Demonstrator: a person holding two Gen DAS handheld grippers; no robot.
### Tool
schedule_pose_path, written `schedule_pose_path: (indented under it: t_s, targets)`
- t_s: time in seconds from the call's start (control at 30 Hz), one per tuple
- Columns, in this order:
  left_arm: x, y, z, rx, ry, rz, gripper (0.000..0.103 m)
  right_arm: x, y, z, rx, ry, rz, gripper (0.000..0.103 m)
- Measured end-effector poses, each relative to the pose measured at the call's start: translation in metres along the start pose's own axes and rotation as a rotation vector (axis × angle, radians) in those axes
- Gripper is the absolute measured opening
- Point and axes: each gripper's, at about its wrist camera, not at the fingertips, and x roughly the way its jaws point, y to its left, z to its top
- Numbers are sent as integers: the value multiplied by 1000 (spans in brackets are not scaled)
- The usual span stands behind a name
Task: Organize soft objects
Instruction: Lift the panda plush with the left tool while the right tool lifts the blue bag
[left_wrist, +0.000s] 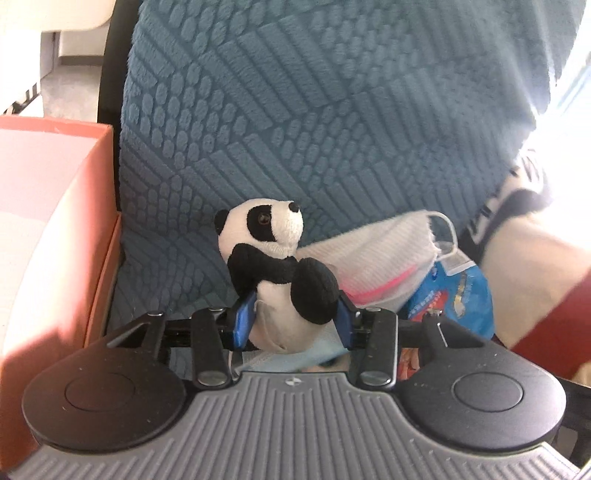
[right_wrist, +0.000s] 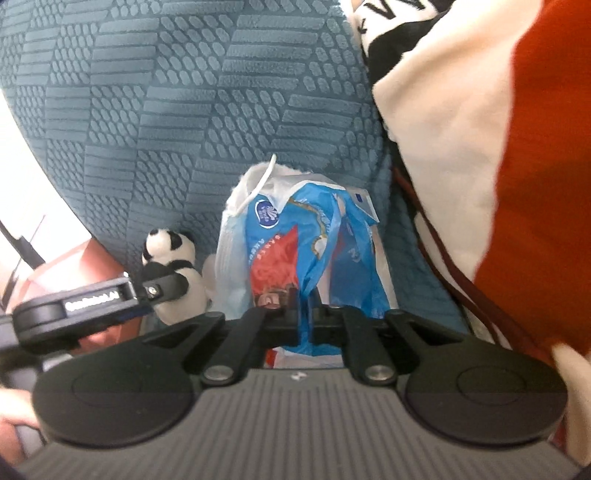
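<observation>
My left gripper (left_wrist: 291, 325) is shut on a small plush panda (left_wrist: 275, 258), gripping its lower body between the blue pads and holding it upright in front of a teal textured cushion (left_wrist: 314, 110). The panda also shows in the right wrist view (right_wrist: 173, 266), with the left gripper (right_wrist: 159, 291) around it. My right gripper (right_wrist: 304, 317) is shut on a blue and red plastic bag (right_wrist: 314, 243) that lies against the cushion (right_wrist: 166, 92). The bag also shows in the left wrist view (left_wrist: 450, 295). A white face mask (left_wrist: 384, 251) lies just right of the panda.
An orange box (left_wrist: 55, 206) stands open at the left, next to the cushion. A white, black and red plush item (right_wrist: 498, 147) fills the right side, also in the left wrist view (left_wrist: 535, 258). A light blue mask (left_wrist: 291, 358) lies under the left gripper.
</observation>
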Motion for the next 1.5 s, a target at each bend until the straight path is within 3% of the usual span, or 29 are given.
schedule_pose_path:
  t_s: [0.13, 0.47, 1.0, 1.5]
  targets:
    - [-14, -6, -7, 13, 9, -23, 51, -18, -5, -7, 13, 14, -19, 6]
    - [-33, -24, -34, 60, 12, 8, 49, -40, -6, -31, 75, 38, -29, 6]
    - [-79, -14, -73, 52, 0, 19, 45, -67, 16, -68, 3, 66, -36, 6]
    - [-107, -9, -95, 46, 15, 4, 43, -84, 29, -73, -34, 32, -42, 6]
